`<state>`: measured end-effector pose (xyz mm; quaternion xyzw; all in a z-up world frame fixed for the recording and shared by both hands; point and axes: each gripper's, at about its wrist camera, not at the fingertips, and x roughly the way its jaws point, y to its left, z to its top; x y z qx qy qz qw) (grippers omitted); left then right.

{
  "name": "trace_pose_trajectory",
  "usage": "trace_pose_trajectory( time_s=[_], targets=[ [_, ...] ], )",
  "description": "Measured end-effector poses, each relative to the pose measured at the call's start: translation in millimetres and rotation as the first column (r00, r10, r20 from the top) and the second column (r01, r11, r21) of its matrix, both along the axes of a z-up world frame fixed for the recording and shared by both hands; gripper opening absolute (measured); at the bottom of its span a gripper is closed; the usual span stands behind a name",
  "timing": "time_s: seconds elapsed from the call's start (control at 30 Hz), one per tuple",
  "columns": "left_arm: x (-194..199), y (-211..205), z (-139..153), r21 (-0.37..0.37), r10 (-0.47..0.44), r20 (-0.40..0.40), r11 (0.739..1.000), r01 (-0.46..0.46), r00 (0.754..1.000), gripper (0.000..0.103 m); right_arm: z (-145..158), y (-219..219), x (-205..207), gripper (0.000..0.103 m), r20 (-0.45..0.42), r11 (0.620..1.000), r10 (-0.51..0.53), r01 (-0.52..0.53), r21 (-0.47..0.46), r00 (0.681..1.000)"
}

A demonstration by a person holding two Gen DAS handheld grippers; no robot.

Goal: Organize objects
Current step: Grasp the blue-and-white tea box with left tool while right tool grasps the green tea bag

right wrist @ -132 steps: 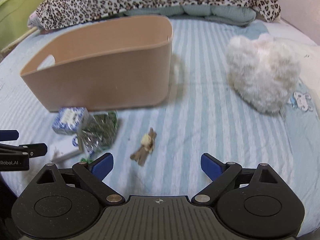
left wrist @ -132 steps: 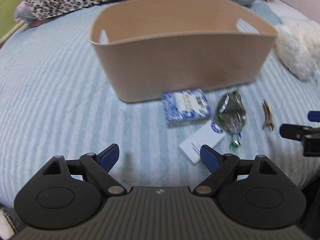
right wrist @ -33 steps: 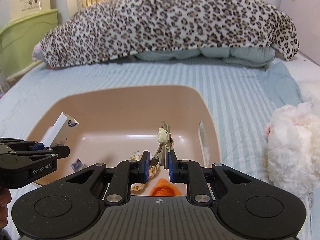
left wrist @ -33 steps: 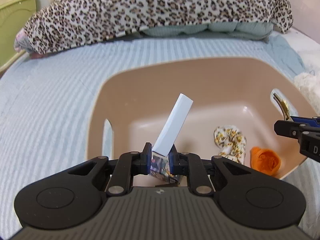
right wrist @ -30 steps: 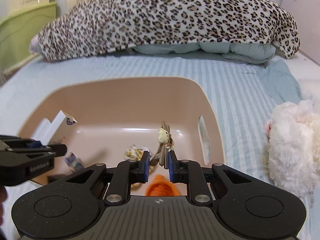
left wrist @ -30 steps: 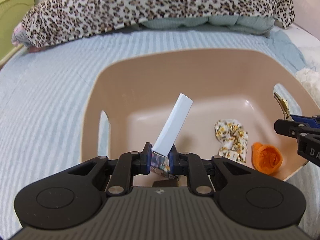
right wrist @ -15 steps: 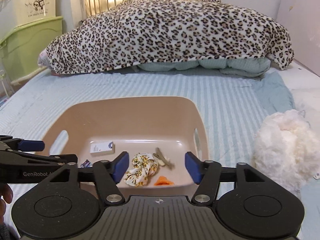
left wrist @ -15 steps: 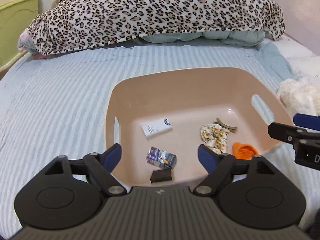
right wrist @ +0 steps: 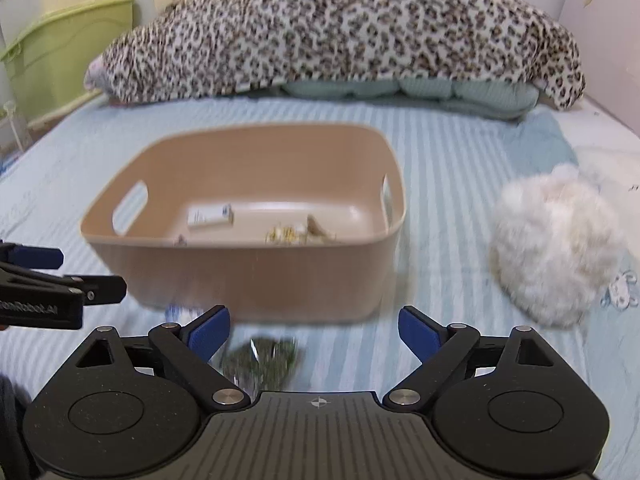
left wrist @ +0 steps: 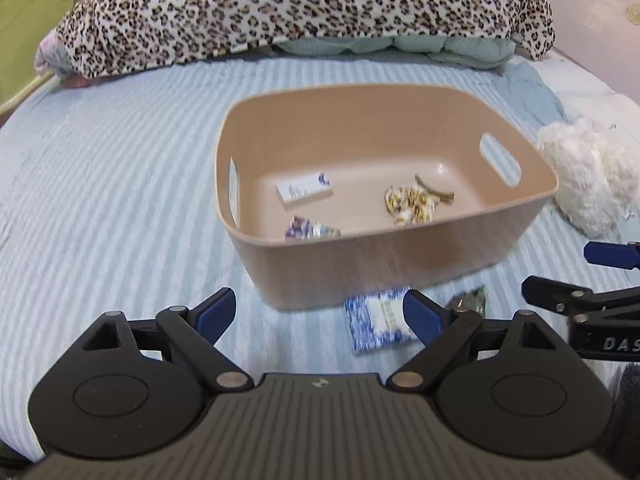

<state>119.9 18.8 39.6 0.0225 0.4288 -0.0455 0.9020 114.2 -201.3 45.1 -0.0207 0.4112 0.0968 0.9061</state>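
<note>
Beige plastic walls of the bin stand between us and what we have already sorted: a white box, a floral scrunchie, a hair clip and a small bright packet lie on its floor, well apart from each other. Both our tools hang low on the near side of the bin, and we judge that is because two items still wait on the striped sheet there. Our left gripper is spread wide and empty, with the blue pack just ahead of its right finger. Our right gripper is also spread and empty, and the green bag lies just by its left finger. These two items lie near each other and close under the bin's front wall, so room for lifting is tight on that side; we should rise clear of the rim before crossing. A white plush sits to the right, apart from the bin, leaving open sheet between.
</note>
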Motion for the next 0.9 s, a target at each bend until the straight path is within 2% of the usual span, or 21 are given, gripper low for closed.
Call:
trace_pose_trajectory(
  time_s=[0.13,0.37,0.43,0.6,0.9],
  targets=[
    [-1.4,-3.7,-16.6,0.036,0.002,-0.021,0.999,-0.002,1.000,0.091,-22.4,5.0,-1.3,0.093,-0.051,1.000,0.005,-0.004,0.012,0.999],
    [7.5,-1.6,-38.1,0.037,0.030,-0.051,0.999,-0.029,0.998,0.091,-55.9,19.3,-1.5,0.093,-0.131,0.998,0.057,-0.056,0.014,0.990],
    [10.1,0.3,-42.3,0.015,0.041,-0.050,0.999,-0.041,0.998,0.091,-63.1,25.0,-0.3,0.093,-0.143,0.997,0.074,-0.074,0.002,0.987],
    [16.3,-0.6,-50.1,-0.024,0.045,-0.067,0.999,-0.047,0.997,0.091,-77.8,30.1,4.9,0.093,-0.155,0.996,0.080,-0.084,-0.017,0.985],
    [21.7,-16.5,-55.6,-0.050,0.017,-0.060,0.999,-0.020,0.998,0.091,-88.2,20.4,18.1,0.092,-0.132,0.999,0.001,-0.006,-0.038,0.991]
  ],
)
